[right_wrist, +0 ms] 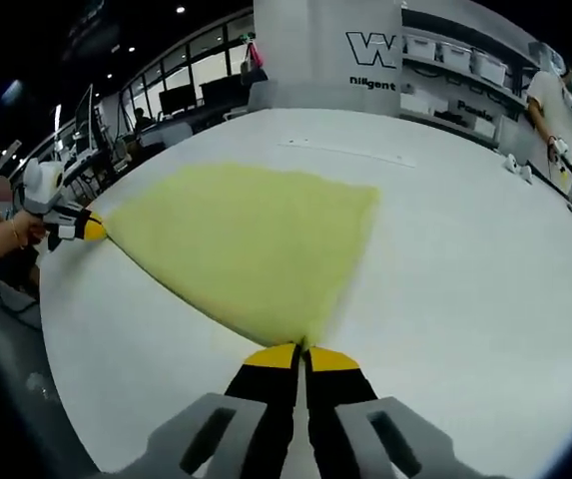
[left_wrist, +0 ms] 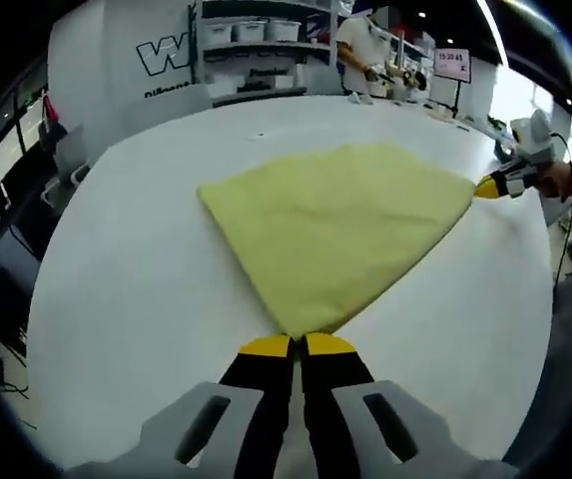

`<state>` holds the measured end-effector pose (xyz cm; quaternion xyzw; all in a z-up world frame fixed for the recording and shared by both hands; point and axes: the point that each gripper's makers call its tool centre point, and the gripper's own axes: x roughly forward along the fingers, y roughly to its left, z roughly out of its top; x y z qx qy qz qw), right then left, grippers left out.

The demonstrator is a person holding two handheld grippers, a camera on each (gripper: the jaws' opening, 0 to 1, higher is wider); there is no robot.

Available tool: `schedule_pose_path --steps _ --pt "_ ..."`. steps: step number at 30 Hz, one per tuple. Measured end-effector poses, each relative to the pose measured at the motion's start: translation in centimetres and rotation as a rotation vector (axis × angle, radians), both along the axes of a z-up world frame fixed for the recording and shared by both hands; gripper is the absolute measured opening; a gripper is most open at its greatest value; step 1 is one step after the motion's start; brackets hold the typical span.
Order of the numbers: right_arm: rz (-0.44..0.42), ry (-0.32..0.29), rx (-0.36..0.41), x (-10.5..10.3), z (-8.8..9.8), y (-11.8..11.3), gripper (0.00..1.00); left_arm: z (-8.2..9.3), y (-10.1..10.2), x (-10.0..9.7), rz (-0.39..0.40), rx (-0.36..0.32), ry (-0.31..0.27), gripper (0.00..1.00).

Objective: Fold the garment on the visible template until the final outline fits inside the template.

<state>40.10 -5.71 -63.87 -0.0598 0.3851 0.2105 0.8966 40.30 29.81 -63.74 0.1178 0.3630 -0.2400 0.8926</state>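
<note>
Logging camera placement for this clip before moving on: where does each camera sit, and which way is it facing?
Left gripper view: rides the left gripper, looking along its jaws, shut on a corner of the yellow garment; the right gripper and a hand enter from the right.
Right gripper view: rides the right gripper, jaws shut on another corner; the left gripper and hand enter from the left.
Shared: the garment on the white table, and both grippers.

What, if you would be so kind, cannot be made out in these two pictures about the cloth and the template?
- Template: no outline can be made out on the white table in either view.
- Yellow cloth: the corner pinched by the left gripper sits hidden between its tips.
- Right gripper view: the cloth's near corner at the right gripper is blurred.
- Cloth's layer count: cannot tell.
</note>
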Motion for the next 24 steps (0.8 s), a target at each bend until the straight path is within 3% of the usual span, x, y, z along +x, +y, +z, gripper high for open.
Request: schedule_pose_path --steps 8,14,24 --pt "0.022 0.005 -0.012 -0.4 0.1 -0.1 0.00 0.1 -0.1 -0.7 -0.053 0.036 0.000 0.02" --pt "0.083 0.019 -0.061 -1.9 -0.1 0.0 0.00 0.0 0.0 -1.9 -0.047 0.028 0.016 0.02" --pt "0.082 0.044 -0.060 -3.5 -0.2 0.0 0.00 -0.1 0.2 -3.7 -0.015 -0.002 0.045 0.02"
